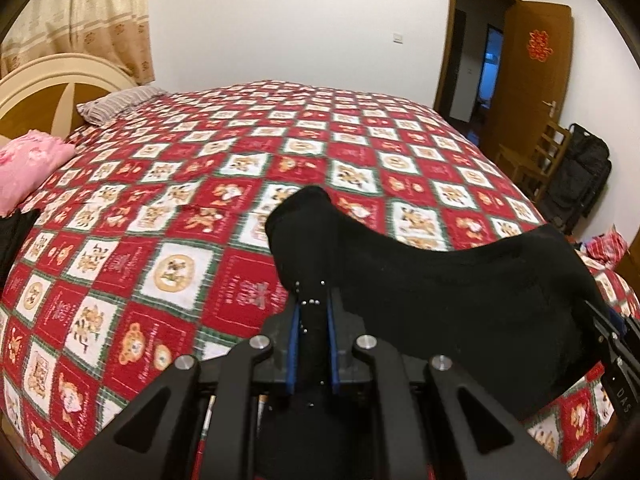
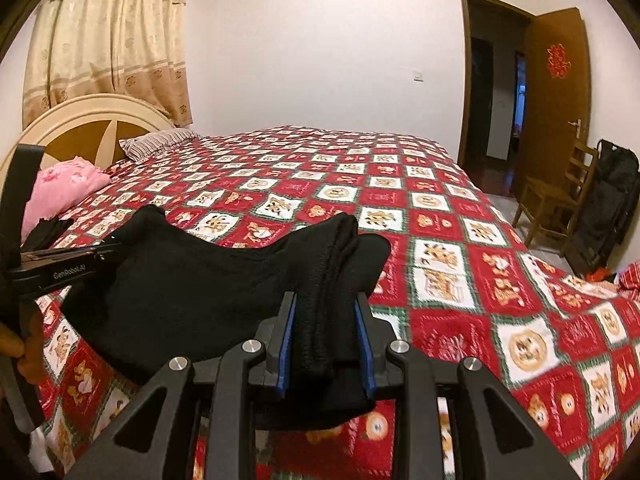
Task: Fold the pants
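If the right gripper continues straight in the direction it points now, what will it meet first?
Probably the red patterned bedspread. The right gripper, shut on a bunch of the black pants, points downward over the bed, and nothing else shows in that line. Depth is unclear.

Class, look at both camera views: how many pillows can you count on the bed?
2. A pink pillow lies at the near left by the headboard; a striped pillow lies farther along it. Others could be hidden beyond the frame's left edge.
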A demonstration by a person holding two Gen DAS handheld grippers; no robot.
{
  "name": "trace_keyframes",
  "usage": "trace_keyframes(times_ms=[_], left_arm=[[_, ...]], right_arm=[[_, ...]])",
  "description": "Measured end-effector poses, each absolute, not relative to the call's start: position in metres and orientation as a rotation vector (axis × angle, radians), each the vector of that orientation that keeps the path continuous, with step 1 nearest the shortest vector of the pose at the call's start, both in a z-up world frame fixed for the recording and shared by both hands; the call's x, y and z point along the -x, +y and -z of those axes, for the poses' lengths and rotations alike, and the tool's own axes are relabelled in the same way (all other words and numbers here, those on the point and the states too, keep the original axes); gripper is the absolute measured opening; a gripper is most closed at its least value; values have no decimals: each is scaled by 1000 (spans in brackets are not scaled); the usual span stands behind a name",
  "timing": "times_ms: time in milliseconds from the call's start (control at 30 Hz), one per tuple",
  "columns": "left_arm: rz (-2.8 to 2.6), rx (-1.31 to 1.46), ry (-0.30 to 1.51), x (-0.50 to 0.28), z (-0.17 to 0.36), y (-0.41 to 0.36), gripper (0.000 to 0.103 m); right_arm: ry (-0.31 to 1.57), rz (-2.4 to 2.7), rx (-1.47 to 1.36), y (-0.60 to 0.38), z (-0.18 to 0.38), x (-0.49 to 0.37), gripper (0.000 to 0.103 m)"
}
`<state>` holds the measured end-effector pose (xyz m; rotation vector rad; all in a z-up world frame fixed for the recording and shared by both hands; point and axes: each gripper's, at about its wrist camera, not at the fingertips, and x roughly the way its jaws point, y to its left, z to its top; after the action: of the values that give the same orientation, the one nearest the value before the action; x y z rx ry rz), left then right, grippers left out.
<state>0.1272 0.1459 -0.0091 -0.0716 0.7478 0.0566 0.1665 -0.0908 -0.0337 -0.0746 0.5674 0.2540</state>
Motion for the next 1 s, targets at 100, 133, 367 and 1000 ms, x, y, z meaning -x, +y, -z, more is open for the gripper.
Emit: trace_keyframes(times_ms=[100, 133, 367, 1000], left_arm=[[-79, 83, 741, -131, 8, 156, 12], [-88, 87, 739, -133, 8, 159, 12], [-124, 81, 769, -145, 24, 165, 12], [-154, 106, 880, -156, 69, 170, 17]], right_arm=[[562, -264, 85, -81, 37, -179, 28], [561, -270, 86, -79, 38, -182, 28], [568, -257, 164, -63, 57, -201, 28], [748, -236, 138, -79, 103, -228, 28]])
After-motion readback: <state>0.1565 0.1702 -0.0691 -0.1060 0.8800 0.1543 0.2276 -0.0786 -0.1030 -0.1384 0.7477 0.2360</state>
